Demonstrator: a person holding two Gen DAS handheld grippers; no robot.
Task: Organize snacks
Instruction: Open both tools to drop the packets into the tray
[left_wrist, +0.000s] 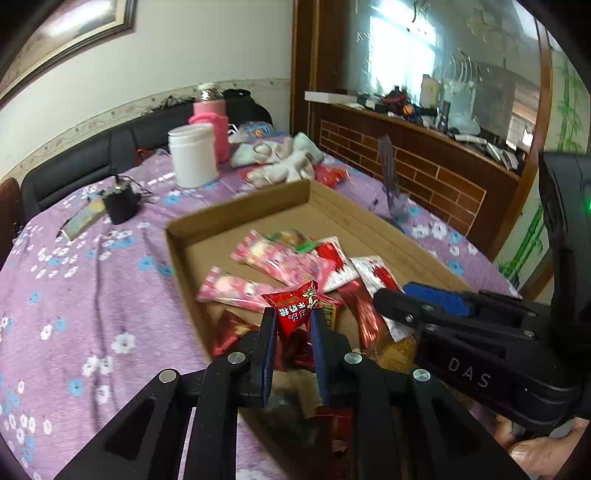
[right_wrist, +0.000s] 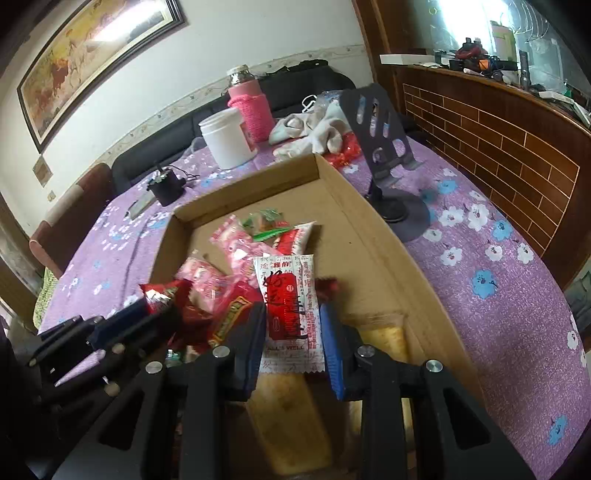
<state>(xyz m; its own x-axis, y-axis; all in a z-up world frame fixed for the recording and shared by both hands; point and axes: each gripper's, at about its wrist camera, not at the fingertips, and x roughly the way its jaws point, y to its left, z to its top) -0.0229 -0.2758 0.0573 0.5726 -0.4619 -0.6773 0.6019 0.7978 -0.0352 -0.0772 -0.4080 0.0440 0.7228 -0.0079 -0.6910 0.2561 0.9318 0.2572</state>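
Snacks fill the near half of the cardboard tray, and both of my tools are down among them. Between my left gripper jaws sits a small red candy packet, pinched at its lower end with its printed top sticking up past the blue pads. My right gripper has its jaws spread, and the white-and-red sachet lies flat in the gap between them; I cannot tell whether either pad touches it. Under and just behind those right jaws lie yellow wrapped cakes. Left of the right jaws, touching the sachet's edge, is a heap of red wrappers, and the left tool comes in from that side. Beyond both sets of jaws are pink-and-white long packets and a green-trimmed packet, all inside the tray. Farther out, past the tray's far wall, the purple flowered cloth carries a white jar, a pink bottle, crumpled white cloth and a dark phone stand.
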